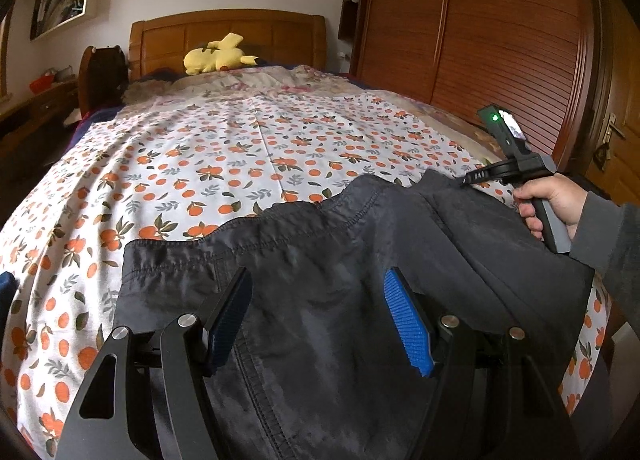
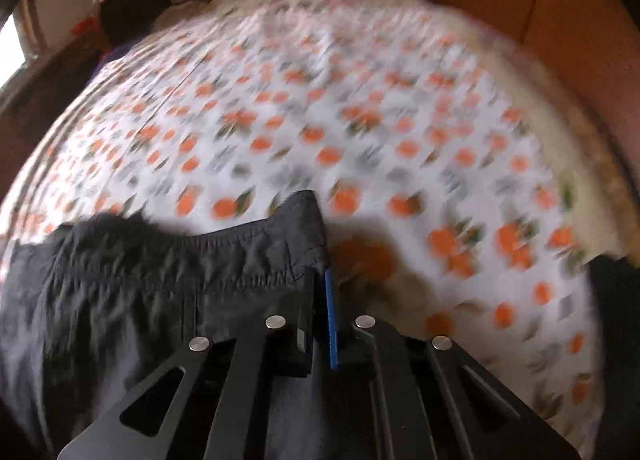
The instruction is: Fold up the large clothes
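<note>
A dark grey garment (image 1: 320, 227) with a stitched hem lies at the near end of the bed, on an orange-print sheet (image 1: 200, 147). My left gripper (image 1: 320, 276) hangs just over its middle, blue pads (image 1: 408, 324) wide apart and open, with fabric below them. A hand (image 1: 548, 203) in a grey sleeve holds my right gripper (image 1: 468, 179) at the garment's far right corner. In the blurred right wrist view that gripper (image 2: 322, 272) is shut on the garment's (image 2: 160, 268) right edge, and a corner of cloth sticks up past the fingertips.
A yellow plush toy (image 1: 216, 55) lies by the wooden headboard (image 1: 228, 27). A slatted wooden wardrobe (image 1: 480, 39) runs along the bed's right side, with a door (image 1: 612, 131) beyond it. Wall shelves (image 1: 68, 3) and a dark chair back (image 1: 102, 71) stand at the left.
</note>
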`<state>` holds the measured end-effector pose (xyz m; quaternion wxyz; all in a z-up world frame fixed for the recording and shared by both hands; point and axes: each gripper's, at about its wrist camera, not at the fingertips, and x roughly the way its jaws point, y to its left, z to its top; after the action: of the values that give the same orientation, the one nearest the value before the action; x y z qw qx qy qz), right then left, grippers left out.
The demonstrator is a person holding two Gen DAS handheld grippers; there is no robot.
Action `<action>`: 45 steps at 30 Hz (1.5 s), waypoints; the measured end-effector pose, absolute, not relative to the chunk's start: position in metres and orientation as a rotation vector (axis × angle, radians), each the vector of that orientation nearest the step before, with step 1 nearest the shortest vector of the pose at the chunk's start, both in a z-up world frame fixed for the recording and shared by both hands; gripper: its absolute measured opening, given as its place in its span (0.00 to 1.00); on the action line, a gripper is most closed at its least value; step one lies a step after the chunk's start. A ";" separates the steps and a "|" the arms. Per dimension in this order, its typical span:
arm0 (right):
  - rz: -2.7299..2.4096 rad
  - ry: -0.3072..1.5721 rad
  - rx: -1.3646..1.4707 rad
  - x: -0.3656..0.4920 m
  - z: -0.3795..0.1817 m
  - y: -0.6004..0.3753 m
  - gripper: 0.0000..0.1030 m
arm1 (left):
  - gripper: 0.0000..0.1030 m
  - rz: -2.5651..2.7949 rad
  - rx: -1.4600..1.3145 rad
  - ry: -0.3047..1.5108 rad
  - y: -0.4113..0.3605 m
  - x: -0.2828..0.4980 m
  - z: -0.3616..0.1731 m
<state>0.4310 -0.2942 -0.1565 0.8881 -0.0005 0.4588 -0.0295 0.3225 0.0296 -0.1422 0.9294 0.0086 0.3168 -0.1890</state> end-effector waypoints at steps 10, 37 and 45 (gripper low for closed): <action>-0.122 0.822 -0.073 0.398 -0.110 -0.291 0.35 | 0.69 -0.404 0.039 0.620 0.024 0.309 -0.132; 0.250 0.815 -0.229 0.209 -0.137 -0.155 0.62 | 0.97 -0.373 0.076 0.511 0.015 0.250 -0.112; 0.212 0.819 -0.216 0.199 -0.150 -0.160 0.77 | 0.97 -0.338 0.078 0.530 0.029 0.238 -0.124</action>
<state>0.1988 -0.1602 -0.1504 0.9062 -0.1048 0.3966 0.1026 0.2383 0.0290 -0.1238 0.9502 0.0383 0.2607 -0.1664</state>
